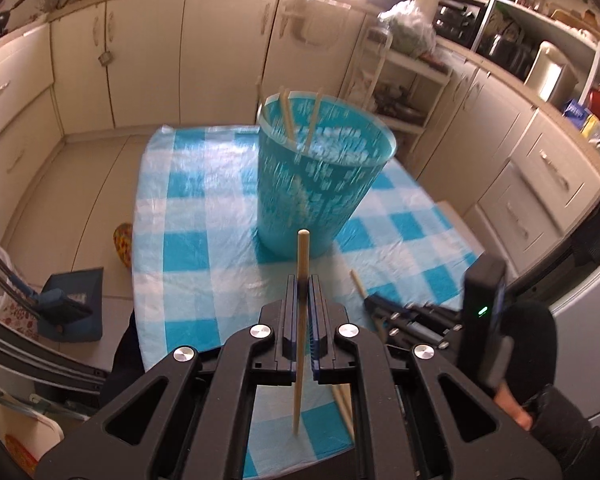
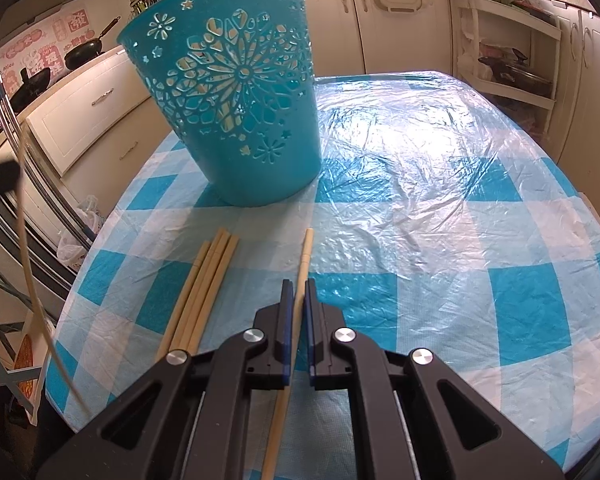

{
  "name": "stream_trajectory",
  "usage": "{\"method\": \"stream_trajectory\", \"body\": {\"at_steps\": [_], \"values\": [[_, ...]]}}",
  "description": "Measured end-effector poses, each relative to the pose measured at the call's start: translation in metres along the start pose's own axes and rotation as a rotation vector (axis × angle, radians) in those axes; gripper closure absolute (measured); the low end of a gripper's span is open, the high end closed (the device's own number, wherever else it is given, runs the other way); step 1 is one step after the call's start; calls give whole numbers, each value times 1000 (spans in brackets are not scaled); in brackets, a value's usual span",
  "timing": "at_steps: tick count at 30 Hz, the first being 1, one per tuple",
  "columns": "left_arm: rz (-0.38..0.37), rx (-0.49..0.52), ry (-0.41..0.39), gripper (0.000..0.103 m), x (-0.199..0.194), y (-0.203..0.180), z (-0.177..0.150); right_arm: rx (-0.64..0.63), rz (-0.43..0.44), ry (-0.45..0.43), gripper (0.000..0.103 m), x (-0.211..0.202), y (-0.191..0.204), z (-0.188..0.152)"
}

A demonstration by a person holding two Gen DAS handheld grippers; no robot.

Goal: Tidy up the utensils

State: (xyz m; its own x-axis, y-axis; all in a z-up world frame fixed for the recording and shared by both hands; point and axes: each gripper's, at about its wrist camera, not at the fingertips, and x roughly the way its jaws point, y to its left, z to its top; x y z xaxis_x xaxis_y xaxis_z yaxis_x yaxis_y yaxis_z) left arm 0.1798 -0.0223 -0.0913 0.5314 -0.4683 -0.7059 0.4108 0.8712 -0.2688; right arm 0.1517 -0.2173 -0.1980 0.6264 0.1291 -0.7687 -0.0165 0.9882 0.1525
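With both grippers clamped tight, we've got one chopstick [image 1: 302, 312] aloft in the left gripper [image 1: 303, 280] before the basket [image 1: 324, 176] mid-table and another [image 2: 300, 300] pinned near the table's front edge by the right gripper [image 2: 298, 286] — light, stiff, slick sticks, best pinched mid-shaft.

Motion-blurred basket [image 1: 324, 176] cutouts
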Motion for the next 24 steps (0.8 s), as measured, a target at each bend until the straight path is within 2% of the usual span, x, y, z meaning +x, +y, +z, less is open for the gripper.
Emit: {"method": "stream_trajectory", "body": {"at_steps": [6, 13, 17, 19, 21, 24], "values": [[-23, 39, -104, 98, -29, -24, 35, -34, -31, -1, 97, 0, 7, -2], [-35, 84, -166, 100, -45, -49, 62, -32, -30, 1, 96, 1, 8, -2], [-6, 97, -180, 100, -49, -54, 65, -22, -23, 4, 96, 2, 7, -1], [4, 65, -163, 100, -43, -45, 59, -16, -18, 6, 96, 2, 6, -1], [18, -10, -117, 100, -28, -22, 47, -11, -13, 7, 96, 2, 5, -1], [47, -175, 17, 99, 19, 30, 19, -2, -2, 11, 93, 0, 3, -1]]}}
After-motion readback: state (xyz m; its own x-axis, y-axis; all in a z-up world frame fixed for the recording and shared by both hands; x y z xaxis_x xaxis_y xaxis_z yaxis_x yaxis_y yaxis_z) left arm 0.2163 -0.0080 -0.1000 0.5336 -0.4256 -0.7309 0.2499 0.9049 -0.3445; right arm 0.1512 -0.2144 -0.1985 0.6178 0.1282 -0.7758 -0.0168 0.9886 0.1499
